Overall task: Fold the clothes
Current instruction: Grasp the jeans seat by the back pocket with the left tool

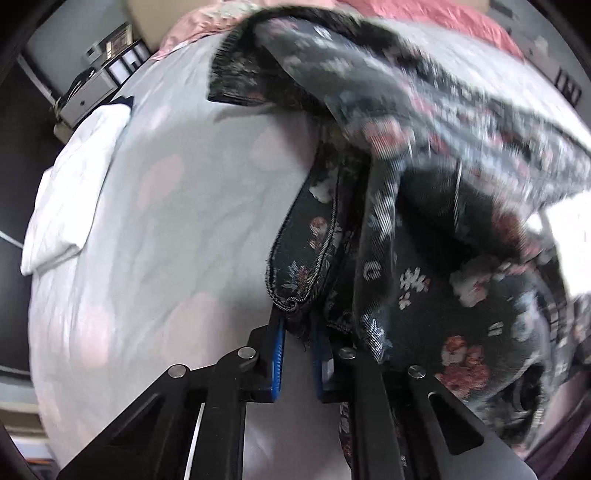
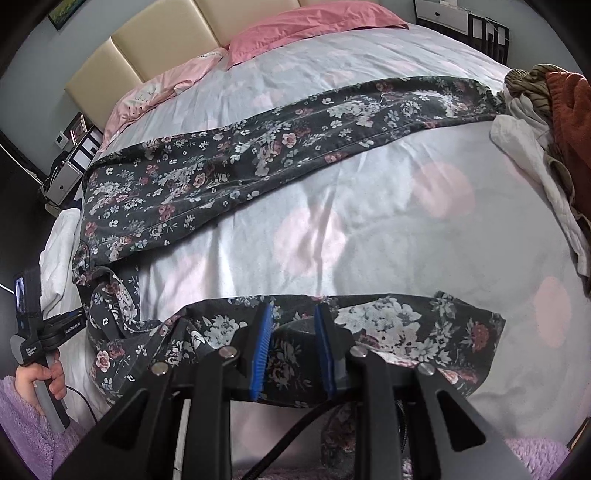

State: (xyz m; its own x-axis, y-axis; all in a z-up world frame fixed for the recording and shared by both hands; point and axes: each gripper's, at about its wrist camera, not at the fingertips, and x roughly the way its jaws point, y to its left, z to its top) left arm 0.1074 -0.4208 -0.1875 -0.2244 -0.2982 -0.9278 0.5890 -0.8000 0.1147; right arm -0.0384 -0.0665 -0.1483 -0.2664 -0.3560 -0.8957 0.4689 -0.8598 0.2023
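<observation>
Dark floral trousers (image 2: 229, 162) lie spread on a pale grey bedspread (image 2: 369, 229). One leg stretches toward the far right and the other leg (image 2: 388, 325) lies across the near edge. My right gripper (image 2: 293, 332) points down at that near leg, and its blue pads are shut on a raised fold of the cloth. In the left wrist view my left gripper (image 1: 298, 328) is shut on a stitched hem corner of the trousers (image 1: 306, 254), and the rest of the garment hangs blurred to the right. The right wrist view shows a hand (image 2: 40, 376) in a lilac sleeve holding the left gripper's handle.
A folded white cloth (image 1: 70, 192) lies at the bed's left edge. A pile of mixed clothes (image 2: 554, 122) sits at the far right. Pink pillows (image 2: 295, 33) rest against a cream headboard (image 2: 159, 40). A grey nightstand (image 1: 88, 96) stands beside the bed.
</observation>
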